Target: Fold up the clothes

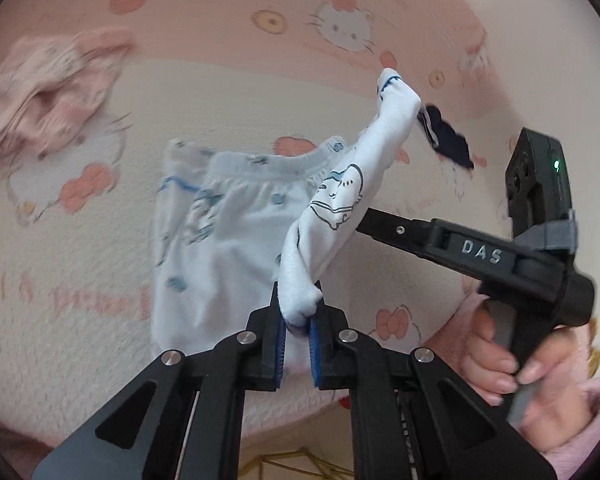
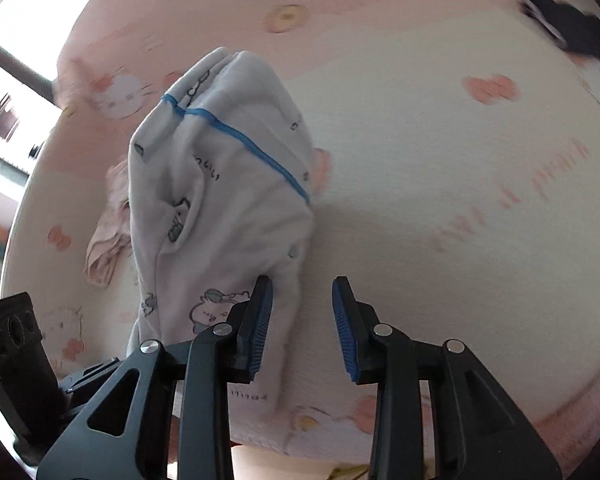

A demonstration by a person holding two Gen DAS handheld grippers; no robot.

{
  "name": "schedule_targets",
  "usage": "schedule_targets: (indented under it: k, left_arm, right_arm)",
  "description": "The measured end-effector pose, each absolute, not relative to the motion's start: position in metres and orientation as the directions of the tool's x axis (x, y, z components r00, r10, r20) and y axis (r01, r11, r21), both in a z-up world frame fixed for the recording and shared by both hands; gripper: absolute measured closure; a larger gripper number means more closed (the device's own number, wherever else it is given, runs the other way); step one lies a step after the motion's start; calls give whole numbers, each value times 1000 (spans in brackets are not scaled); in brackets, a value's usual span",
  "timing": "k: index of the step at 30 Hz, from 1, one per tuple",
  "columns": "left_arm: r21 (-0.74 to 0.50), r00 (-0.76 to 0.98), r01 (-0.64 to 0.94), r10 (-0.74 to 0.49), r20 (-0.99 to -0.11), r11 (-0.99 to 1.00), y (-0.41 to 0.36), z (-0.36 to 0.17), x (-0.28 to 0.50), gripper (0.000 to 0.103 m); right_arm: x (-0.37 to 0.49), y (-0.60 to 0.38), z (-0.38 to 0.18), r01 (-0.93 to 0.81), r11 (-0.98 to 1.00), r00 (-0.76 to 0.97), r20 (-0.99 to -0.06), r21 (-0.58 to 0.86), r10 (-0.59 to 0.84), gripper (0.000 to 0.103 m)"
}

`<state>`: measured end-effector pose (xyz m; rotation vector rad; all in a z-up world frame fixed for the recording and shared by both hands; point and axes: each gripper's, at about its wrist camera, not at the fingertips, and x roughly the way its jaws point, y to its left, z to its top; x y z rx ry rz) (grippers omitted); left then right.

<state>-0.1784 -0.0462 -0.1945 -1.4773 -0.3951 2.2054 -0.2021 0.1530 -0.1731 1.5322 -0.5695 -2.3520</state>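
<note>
- Far left on the pink-and-cream cartoon-cat bed cover, a crumpled pink garment lies well apart from the work. It is blurred, so its kind cannot be told.
- In the middle, the white cotton children's shorts with blue trim and small cartoon prints lie partly flat on the cover, waistband to the far side, with one part lifted and twisted up to the right.
- The left gripper is clamped on a bunched knot of that lifted cloth. The bite looks small, so a pull could slip it free or drag the flat part out of line.
- The right gripper stands with its blue pads apart; the cloth edge lies just beside its left pad, not pinched. Closing here may catch only a thin edge or miss it.
- With the cloth twisted, a fold now would likely set in creases.
- Right, the person's hand holds the handle.
- Far right, a small dark navy item is blurred; what it is I cannot tell.
- The shorts' near hem is hidden behind the left gripper.
</note>
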Motion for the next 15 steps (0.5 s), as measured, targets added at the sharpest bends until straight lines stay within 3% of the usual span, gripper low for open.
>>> schedule_targets:
  k: [4, 12, 15]
  left_arm:
    - [-531, -293, -129, 544, -786, -837, -69, -204, -174, 93]
    - [-519, -198, -54, 519, -832, -853, -80, -239, -178, 89]
    - [-523, -206, -57, 523, -827, -850, -89, -230, -177, 75]
  right_arm:
    - [-200, 117, -169, 163, -904, -378, -821, 396, -428, 71]
    - [-193, 69, -186, 318, -914, -304, -886, 252, -350, 69]
    - [-193, 69, -180, 310, -916, -302, -887, 256, -350, 69]
